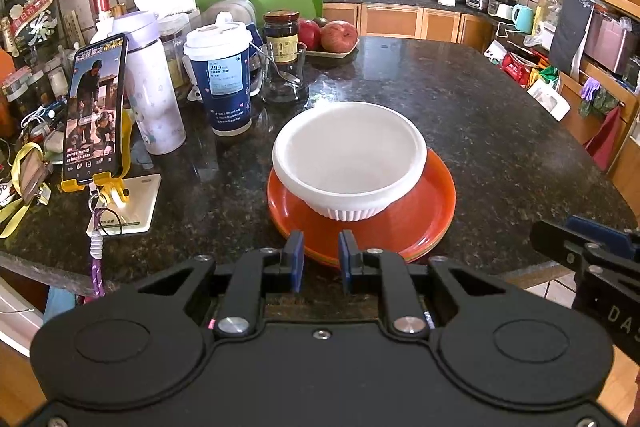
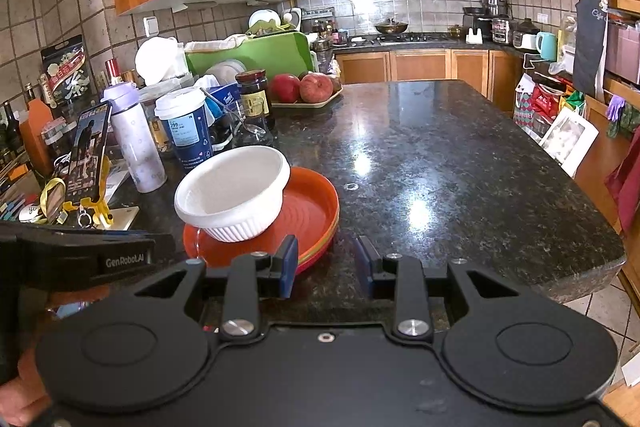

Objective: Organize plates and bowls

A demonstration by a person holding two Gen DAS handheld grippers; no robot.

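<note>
A white ribbed bowl (image 1: pixel 349 163) stands on a stack of orange plates (image 1: pixel 420 223) near the front edge of the dark granite counter (image 1: pixel 480 115). My left gripper (image 1: pixel 320 259) is just in front of the stack's near rim, its jaws a little apart and empty. In the right wrist view the bowl (image 2: pixel 234 195) sits on the left part of the plates (image 2: pixel 308 211). My right gripper (image 2: pixel 326 263) is open and empty, with its left finger at the stack's right front rim. The left gripper's body shows in the right wrist view at the left.
Left of the plates stand a phone on a yellow stand (image 1: pixel 96 115), a white bottle (image 1: pixel 154 91), a blue paper cup (image 1: pixel 224 83) and a glass mug with a spoon (image 1: pixel 284 75). Farther back are a sauce jar (image 1: pixel 281 35) and a tray of apples (image 1: pixel 334 39). Bare granite lies right of the plates.
</note>
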